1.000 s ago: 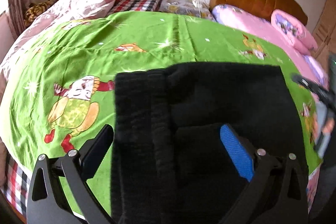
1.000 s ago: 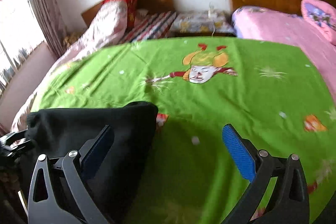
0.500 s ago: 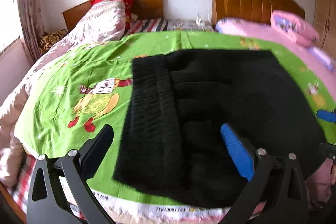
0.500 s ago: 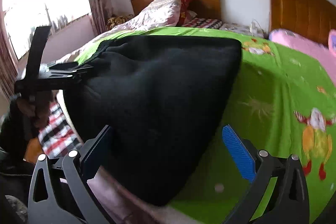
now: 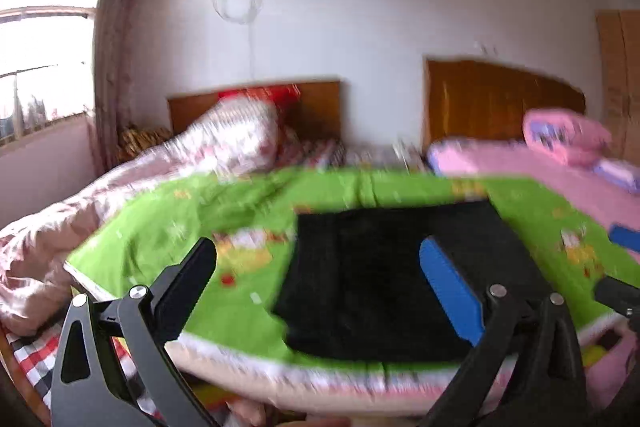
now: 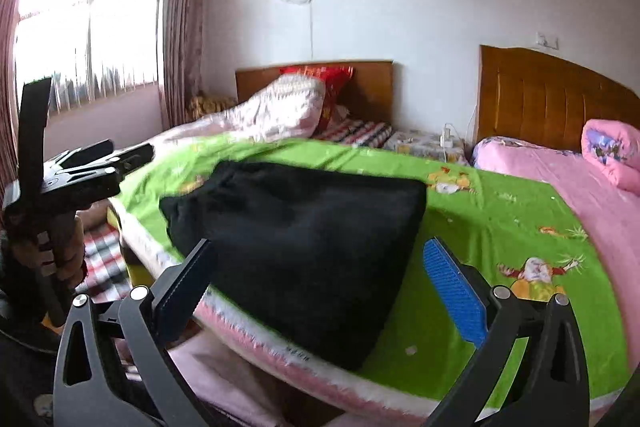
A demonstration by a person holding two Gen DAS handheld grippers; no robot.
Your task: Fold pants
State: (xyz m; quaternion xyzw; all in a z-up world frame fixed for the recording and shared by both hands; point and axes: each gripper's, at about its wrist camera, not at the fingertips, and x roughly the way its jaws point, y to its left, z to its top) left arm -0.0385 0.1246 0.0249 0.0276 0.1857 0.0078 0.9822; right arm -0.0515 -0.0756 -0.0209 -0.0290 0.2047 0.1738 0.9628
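Pants [image 5: 400, 279] folded flat ahead of left gripper [image 5: 318, 281] and right gripper [image 6: 320, 281], both spread empty; fold looks finished.

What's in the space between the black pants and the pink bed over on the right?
Only bare green sheet with cartoon prints lies between the folded black pants and the pink bed; the right wrist view shows it most clearly.
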